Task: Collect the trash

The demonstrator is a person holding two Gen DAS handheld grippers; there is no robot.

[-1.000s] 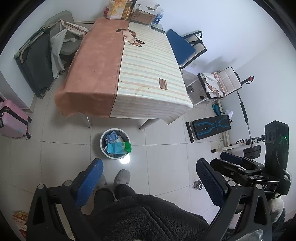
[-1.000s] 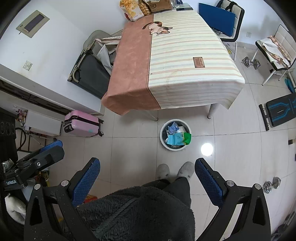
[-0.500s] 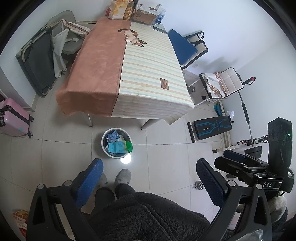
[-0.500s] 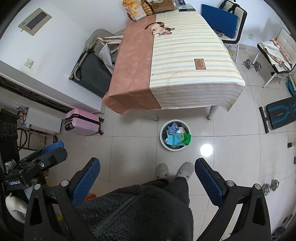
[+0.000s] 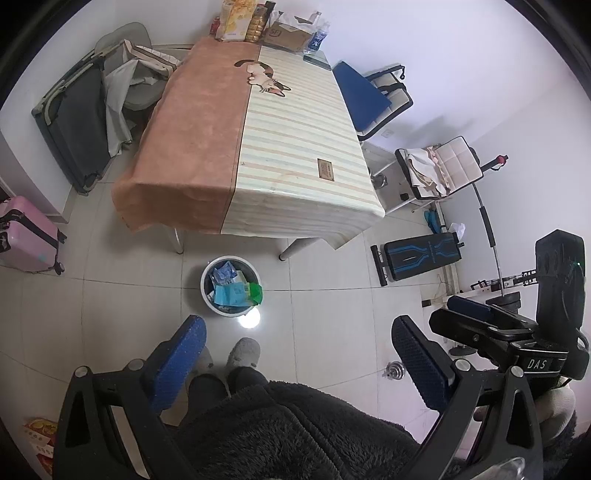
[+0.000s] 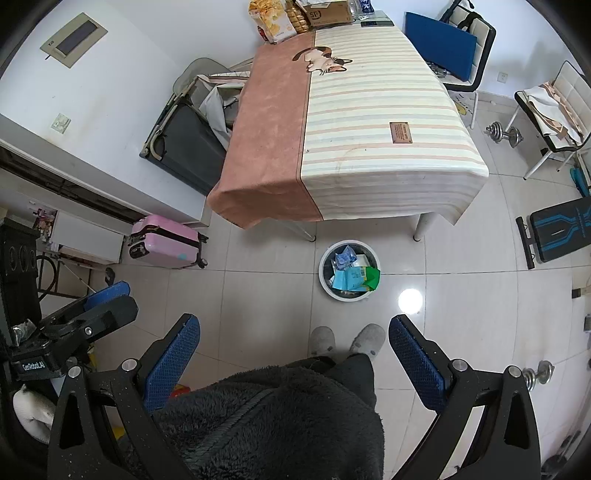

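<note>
Trash in this room is gathered in the round bin (image 5: 230, 286) on the tiled floor, standing at about six o'clock from the near end of the bench (image 5: 255, 147) and just ahead of the person's grey slippers (image 6: 347, 338). Largest first: the bench, draped in a half-brown, half-striped cloth, fills the upper middle of both views, and its top looks bare except for a cluster at its far end, twelve o'clock, where snack bags (image 6: 271, 18) and a cardboard box (image 6: 328, 13) sit against the wall. A folded dark cot (image 5: 74, 122) leans at ten o'clock, a pink suitcase (image 6: 166, 242) lies at nine, chairs and a weight bench (image 5: 419, 254) crowd the three o'clock side, and dumbbells (image 6: 504, 133) rest on the floor there. The bin already holds blue and green wrappers (image 6: 354, 277), heaped to the rim. The left tool (image 5: 295, 354) and right tool (image 6: 295, 350) both hang high over the floor with fingers spread wide and nothing between them. My judgement is that the collecting is nearly or wholly done. The risks from here: the green wrapper sits proud at the rim and could spill if the bin is nudged by a foot or lifted carelessly; a packet by the person's feet at seven o'clock may be missed; and the far-end food could be mistaken for rubbish.
</note>
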